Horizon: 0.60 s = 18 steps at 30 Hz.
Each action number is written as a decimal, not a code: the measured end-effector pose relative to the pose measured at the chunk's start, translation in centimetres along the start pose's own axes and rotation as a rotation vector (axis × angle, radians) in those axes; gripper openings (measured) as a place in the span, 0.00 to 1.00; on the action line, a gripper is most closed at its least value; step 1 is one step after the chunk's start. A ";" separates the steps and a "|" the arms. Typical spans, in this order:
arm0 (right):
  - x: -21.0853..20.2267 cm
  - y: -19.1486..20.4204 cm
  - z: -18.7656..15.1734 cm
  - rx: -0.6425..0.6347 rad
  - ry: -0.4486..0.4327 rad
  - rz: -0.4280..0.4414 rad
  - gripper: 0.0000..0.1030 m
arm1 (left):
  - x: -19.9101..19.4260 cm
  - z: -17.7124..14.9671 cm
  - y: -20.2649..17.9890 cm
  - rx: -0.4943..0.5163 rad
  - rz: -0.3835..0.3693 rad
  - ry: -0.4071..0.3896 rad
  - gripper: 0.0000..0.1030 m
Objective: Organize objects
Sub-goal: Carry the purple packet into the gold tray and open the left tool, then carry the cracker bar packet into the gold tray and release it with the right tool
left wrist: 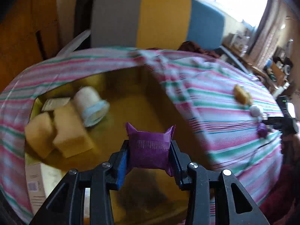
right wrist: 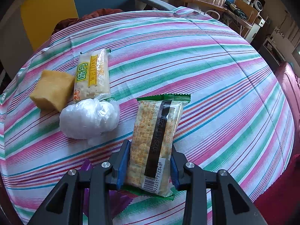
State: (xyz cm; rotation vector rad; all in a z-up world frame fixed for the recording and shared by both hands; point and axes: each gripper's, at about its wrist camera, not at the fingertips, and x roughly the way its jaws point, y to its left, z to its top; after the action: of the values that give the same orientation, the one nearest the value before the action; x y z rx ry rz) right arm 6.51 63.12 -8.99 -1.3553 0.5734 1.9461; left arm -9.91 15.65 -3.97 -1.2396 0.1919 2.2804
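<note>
My left gripper (left wrist: 150, 150) is shut on a purple snack packet (left wrist: 150, 148) and holds it above an open yellow-lined box (left wrist: 165, 112). The box holds two yellow sponges (left wrist: 71, 131), a white roll (left wrist: 90, 105) and a flat packet (left wrist: 54, 103). My right gripper (right wrist: 149, 161) is shut on a green-edged cracker packet (right wrist: 155, 140) just above the striped tablecloth (right wrist: 206, 75). On the cloth to its left lie a yellow sponge (right wrist: 52, 90), a second cracker packet (right wrist: 91, 75) and a white plastic-wrapped bundle (right wrist: 90, 120). A purple packet (right wrist: 116, 200) lies partly hidden under the right gripper.
A chair with grey, yellow and blue panels (left wrist: 155, 18) stands behind the table. Cluttered shelves (right wrist: 243, 9) are at the far right. A red cloth (right wrist: 281, 187) lies beyond the table's right edge. In the left wrist view the other gripper (left wrist: 285, 118) shows at the right.
</note>
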 end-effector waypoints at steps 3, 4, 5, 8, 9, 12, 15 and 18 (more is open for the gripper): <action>0.1 0.1 0.0 -0.003 0.001 -0.001 0.36 | 1.2 -0.9 2.0 -0.022 0.053 0.027 0.40; 0.4 0.0 0.2 -0.003 0.001 -0.001 0.36 | 1.6 -1.0 2.5 -0.027 0.068 0.038 0.41; 0.6 -0.1 0.3 -0.003 0.001 -0.001 0.36 | 1.9 -1.2 2.9 -0.032 0.084 0.046 0.41; 0.6 -0.1 0.3 -0.004 0.001 0.000 0.36 | 2.8 -1.8 4.0 -0.045 0.128 0.077 0.42; 0.6 -0.1 0.4 -0.004 0.001 -0.001 0.36 | 2.9 -2.0 4.3 -0.052 0.133 0.084 0.43; 0.6 -0.1 0.3 -0.003 0.001 0.000 0.36 | 2.7 -2.4 5.1 -0.073 0.142 0.080 0.49; 0.7 -0.3 0.5 0.002 0.003 0.005 0.36 | 2.3 -2.7 5.6 -0.094 0.154 0.082 0.52; 0.5 -0.5 0.4 0.014 0.003 0.008 0.36 | 1.5 -2.8 5.6 -0.090 0.155 0.067 0.53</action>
State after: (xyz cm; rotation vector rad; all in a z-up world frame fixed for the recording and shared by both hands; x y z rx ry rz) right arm 6.46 63.89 -9.31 -1.3495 0.5934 1.9436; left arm -11.39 10.49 -7.49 -1.3922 0.2188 2.4041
